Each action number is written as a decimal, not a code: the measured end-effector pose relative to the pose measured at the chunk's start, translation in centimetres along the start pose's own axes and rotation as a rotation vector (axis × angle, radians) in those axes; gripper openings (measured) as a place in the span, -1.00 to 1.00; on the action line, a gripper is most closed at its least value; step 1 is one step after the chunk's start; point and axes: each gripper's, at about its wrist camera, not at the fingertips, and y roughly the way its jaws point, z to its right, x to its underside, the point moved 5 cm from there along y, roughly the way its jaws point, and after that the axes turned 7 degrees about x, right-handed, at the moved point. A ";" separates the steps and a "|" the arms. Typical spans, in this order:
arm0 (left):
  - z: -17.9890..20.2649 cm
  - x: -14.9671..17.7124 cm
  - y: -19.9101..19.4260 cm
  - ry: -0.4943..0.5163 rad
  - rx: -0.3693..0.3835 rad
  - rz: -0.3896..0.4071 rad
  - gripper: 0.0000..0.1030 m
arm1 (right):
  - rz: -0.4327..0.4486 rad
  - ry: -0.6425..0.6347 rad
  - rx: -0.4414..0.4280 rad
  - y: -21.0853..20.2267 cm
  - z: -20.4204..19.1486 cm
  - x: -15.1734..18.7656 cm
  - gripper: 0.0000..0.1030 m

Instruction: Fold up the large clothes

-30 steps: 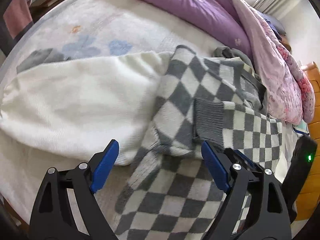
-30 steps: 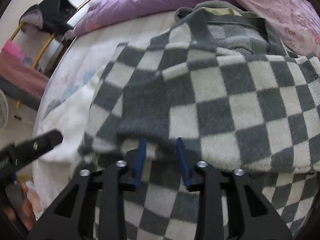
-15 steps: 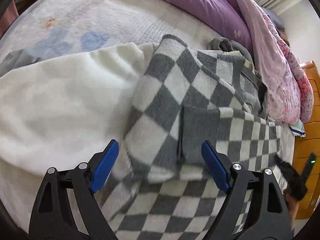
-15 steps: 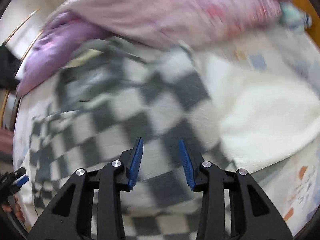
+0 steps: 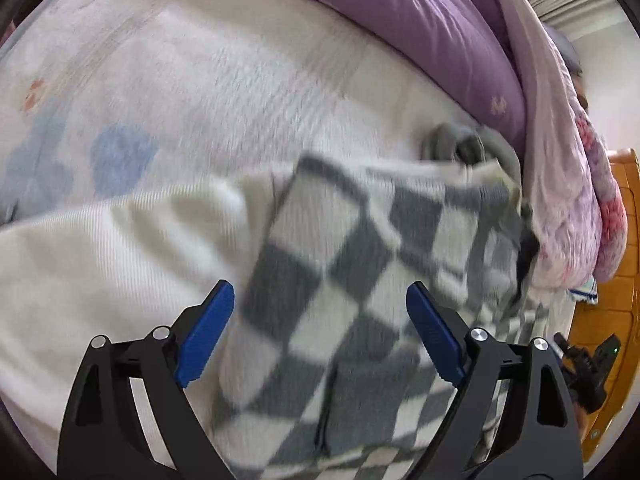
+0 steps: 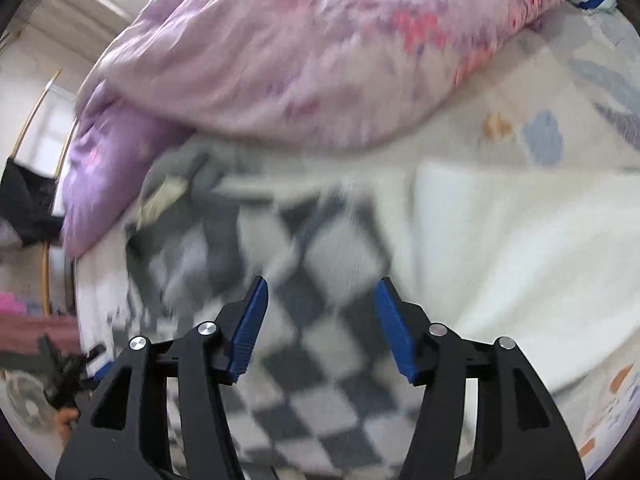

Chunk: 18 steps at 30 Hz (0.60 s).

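Note:
A grey-and-white checkered sweater (image 5: 320, 260) lies flat on the bed, one sleeve folded across it with the dark cuff (image 5: 360, 400) near my left gripper. My left gripper (image 5: 318, 286) hangs wide open just above the sweater's body, nothing between its fingers. In the right wrist view the same sweater (image 6: 304, 360) is blurred below my right gripper (image 6: 323, 280), whose jaws are opening and hold nothing. A white knit garment (image 5: 100, 260) lies beside the sweater, partly under it, and shows at the right (image 6: 520, 260) in the right wrist view.
A purple duvet (image 5: 400, 20) and a pink floral quilt (image 6: 300, 60) are heaped along the bed's far side. A crumpled grey garment (image 5: 460, 144) lies at the sweater's top edge. The wooden headboard (image 5: 616, 280) is at the right. A patterned sheet (image 5: 200, 80) covers the bed.
My right gripper let go of the folded sleeve cuff, swung across to the sweater's other side with a roll, and its jaws widened. My left gripper slid further over the sweater.

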 end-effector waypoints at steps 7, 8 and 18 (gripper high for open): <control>-0.2 -4.1 3.0 0.013 -0.100 -0.071 0.71 | -0.108 -0.030 0.123 3.9 0.0 -5.4 0.17; -0.1 -4.5 3.6 0.026 -0.109 -0.090 0.71 | -0.134 -0.036 0.130 4.5 0.0 -5.3 0.16; 1.8 -6.4 6.1 0.203 -0.272 -0.170 -0.28 | -0.279 -0.056 0.155 9.4 0.7 -3.6 -0.43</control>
